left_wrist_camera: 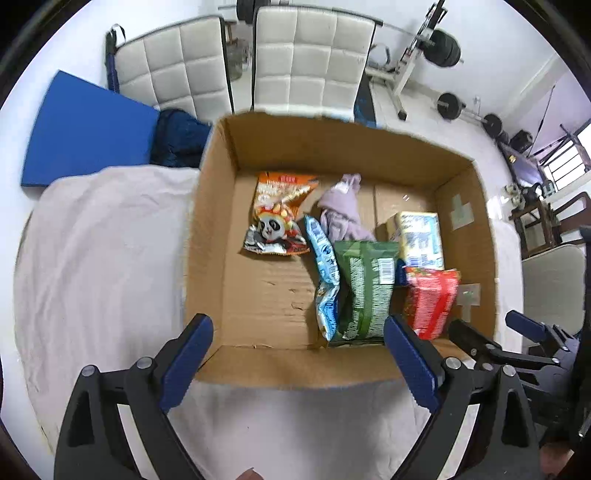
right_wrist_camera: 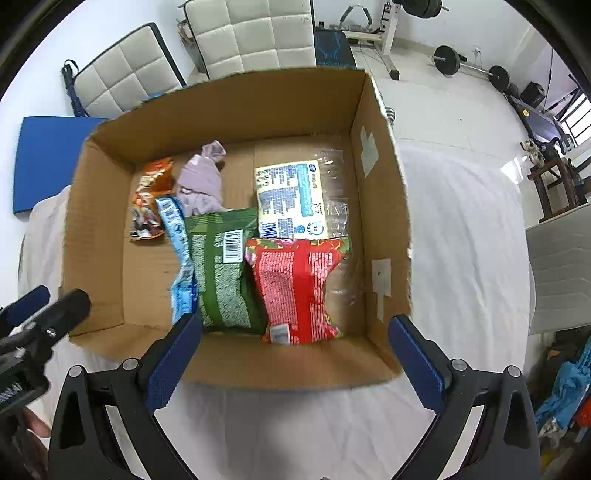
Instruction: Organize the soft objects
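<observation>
An open cardboard box (left_wrist_camera: 266,302) (right_wrist_camera: 236,107) sits on a white cloth. Inside lie an orange panda snack bag (left_wrist_camera: 277,214) (right_wrist_camera: 149,199), a lilac cloth (left_wrist_camera: 341,210) (right_wrist_camera: 203,181), a light blue packet (left_wrist_camera: 325,273) (right_wrist_camera: 181,251), a green bag (left_wrist_camera: 365,288) (right_wrist_camera: 223,269), a red bag (left_wrist_camera: 430,299) (right_wrist_camera: 295,288) and a yellow-blue pack (left_wrist_camera: 421,240) (right_wrist_camera: 291,199). My left gripper (left_wrist_camera: 299,358) is open and empty over the box's near wall. My right gripper (right_wrist_camera: 291,354) is open and empty over the near wall too.
The white cloth (left_wrist_camera: 92,258) (right_wrist_camera: 461,240) covers the table around the box. A blue pad (left_wrist_camera: 81,129) (right_wrist_camera: 44,162) lies at the far left. White padded chairs (left_wrist_camera: 306,55) (right_wrist_camera: 251,33) stand behind. Gym weights (left_wrist_camera: 443,48) are further back.
</observation>
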A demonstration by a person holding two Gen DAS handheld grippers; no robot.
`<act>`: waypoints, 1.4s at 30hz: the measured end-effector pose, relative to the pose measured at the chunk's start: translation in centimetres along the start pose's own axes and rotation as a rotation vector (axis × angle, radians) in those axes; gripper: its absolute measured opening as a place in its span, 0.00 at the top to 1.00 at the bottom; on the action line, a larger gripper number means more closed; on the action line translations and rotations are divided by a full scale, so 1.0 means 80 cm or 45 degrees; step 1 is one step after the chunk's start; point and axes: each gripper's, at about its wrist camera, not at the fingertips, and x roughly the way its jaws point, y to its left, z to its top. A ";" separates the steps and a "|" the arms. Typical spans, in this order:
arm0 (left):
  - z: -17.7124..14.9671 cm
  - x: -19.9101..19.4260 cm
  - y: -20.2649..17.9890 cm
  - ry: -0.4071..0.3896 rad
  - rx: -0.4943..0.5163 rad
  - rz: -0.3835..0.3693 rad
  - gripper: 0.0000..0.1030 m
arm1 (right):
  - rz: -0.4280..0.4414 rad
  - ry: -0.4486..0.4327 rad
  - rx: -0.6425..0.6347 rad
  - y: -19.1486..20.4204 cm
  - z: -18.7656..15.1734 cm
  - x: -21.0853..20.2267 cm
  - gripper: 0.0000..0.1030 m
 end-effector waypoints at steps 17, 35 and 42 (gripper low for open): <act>-0.133 -0.248 -0.044 -0.305 0.071 0.033 0.00 | 0.107 -0.322 0.018 -0.033 -0.179 -0.270 0.00; -0.198 -0.361 -0.068 -0.432 0.057 0.019 0.00 | 0.168 -0.461 0.016 -0.047 -0.303 -0.447 0.00; -0.198 -0.367 -0.072 -0.451 0.055 0.040 0.00 | 0.123 -0.517 0.016 -0.047 -0.300 -0.461 0.00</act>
